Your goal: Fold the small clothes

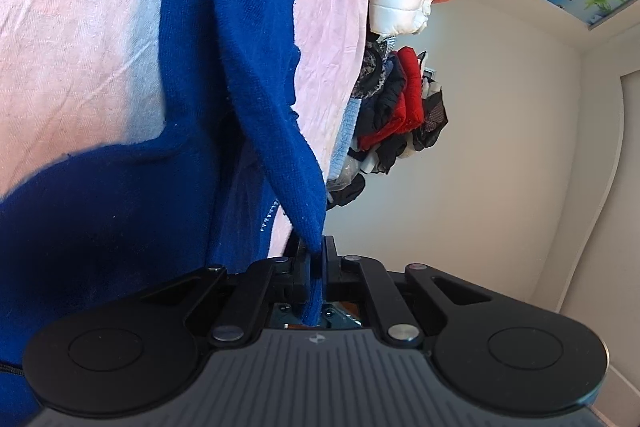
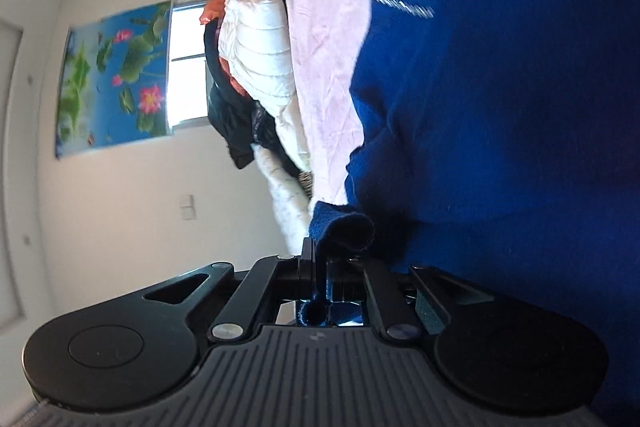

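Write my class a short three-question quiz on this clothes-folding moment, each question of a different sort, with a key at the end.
1. True or false: the left gripper is shut on a strip of the blue garment.
2. Multiple choice: the sheet under the blue garment is A) pale pink, B) green, C) black.
3. Short answer: what does the right gripper pinch?

Key
1. True: blue cloth runs between the closed jaws.
2. A.
3. A rolled edge of the same blue garment, seen in the right wrist view just ahead of and between its closed jaws.
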Tool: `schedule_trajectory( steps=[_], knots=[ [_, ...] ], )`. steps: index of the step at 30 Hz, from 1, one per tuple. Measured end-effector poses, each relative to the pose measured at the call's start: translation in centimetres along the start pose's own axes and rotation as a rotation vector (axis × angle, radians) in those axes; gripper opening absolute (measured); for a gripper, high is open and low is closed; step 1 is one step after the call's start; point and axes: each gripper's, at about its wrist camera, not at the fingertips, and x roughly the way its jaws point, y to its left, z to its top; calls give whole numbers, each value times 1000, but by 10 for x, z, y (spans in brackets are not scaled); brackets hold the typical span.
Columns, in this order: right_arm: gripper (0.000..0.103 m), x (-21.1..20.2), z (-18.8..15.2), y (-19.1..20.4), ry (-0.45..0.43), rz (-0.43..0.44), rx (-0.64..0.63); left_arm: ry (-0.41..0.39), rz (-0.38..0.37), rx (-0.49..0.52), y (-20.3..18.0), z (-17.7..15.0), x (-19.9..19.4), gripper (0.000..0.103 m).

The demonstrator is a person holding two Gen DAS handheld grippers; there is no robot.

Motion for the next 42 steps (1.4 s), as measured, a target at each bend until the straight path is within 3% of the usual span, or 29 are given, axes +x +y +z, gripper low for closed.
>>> schedule_trajectory(
  steps=[3, 5, 7, 8, 13, 20, 30, 37, 42],
  knots=[
    [9, -4, 5, 11, -22, -53, -96, -3, 25, 5, 1, -2, 1, 7],
    [9, -10, 14, 18, -24, -67, -128, -10, 45, 16, 2, -2, 0, 19],
    [9, -20, 24, 23, -31, -81, -162, -29, 57, 12, 4, -2, -5, 52],
    [9, -27, 28, 27, -43, -95, -184, -43, 64, 21, 3, -2, -7, 57],
    [9, -71, 57, 26, -109, -126, -212, -45, 72, 61, 1, -2, -11, 58],
    [9, -138, 72, 12, -207, -120, -196, -110, 93, 54, -4, 6, -14, 58],
    [9, -236, 82, -40, -378, -144, -102, -79, 114, 90, -16, 3, 1, 58],
    [9, -270, 86, -54, -444, -137, -82, -77, 127, 202, -53, 4, 28, 66],
    [9, -292, 89, -65, -500, -127, -57, -53, 156, 303, -68, 1, 46, 66]
  ],
)
